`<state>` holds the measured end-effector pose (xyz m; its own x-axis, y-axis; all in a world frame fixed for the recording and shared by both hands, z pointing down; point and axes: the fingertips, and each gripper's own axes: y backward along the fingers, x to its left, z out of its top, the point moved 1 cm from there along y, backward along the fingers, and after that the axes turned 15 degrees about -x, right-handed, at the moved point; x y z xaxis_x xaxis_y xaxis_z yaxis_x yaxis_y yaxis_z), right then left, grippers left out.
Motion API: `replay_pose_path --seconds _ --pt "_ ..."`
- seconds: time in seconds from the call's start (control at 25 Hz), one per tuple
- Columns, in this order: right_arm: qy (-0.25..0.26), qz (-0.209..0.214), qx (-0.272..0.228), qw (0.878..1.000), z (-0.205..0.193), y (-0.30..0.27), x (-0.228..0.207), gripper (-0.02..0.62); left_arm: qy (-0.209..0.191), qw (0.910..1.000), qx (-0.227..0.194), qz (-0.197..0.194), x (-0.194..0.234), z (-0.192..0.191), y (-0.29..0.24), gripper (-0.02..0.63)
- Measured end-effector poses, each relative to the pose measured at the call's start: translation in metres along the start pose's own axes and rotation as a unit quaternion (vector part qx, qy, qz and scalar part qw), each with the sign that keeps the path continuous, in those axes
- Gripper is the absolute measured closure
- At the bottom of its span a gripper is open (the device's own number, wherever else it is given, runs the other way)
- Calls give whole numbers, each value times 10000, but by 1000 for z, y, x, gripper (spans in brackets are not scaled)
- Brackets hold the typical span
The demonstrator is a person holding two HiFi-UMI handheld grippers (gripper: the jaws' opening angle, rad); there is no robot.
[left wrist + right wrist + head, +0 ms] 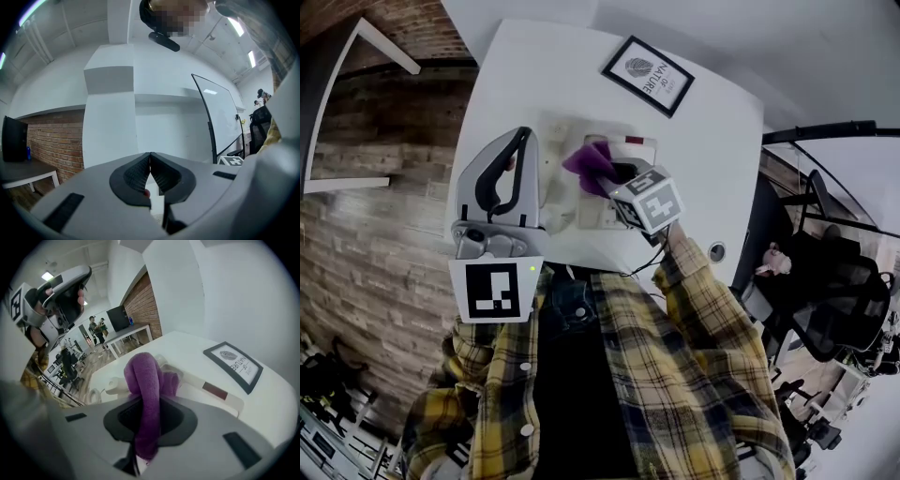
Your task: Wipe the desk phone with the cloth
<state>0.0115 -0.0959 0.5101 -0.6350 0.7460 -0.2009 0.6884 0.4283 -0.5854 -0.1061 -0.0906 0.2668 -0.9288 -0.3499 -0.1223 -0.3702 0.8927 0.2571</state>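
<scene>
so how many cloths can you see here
1: the purple cloth, clamped in the right gripper over the desk phone on the white table. The left gripper is shut on nothing. Another cloth could be hidden behind the grippers.

The person wears a yellow, black and grey plaid shirt point(675, 366), open over a black top point(577, 394), with white buttons down its edge at 7 o'clock. The left gripper point(150, 157) and right gripper point(149, 404) are pale grey with black ribbed fingers point(135, 176). Each carries a cube point(497, 289) of black-and-white square markers.
</scene>
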Motion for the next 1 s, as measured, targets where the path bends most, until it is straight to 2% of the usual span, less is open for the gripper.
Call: replay_pose_path --seconds 0.32,1.0 --pt "-607 259 5 9978 -30 12 24 529 42 10000 25 -73 -1 -4 -4 591" --pt "-1173 685 314 9902 -83 32 70 529 128 9993 45 -342 -20 -7 -6 591"
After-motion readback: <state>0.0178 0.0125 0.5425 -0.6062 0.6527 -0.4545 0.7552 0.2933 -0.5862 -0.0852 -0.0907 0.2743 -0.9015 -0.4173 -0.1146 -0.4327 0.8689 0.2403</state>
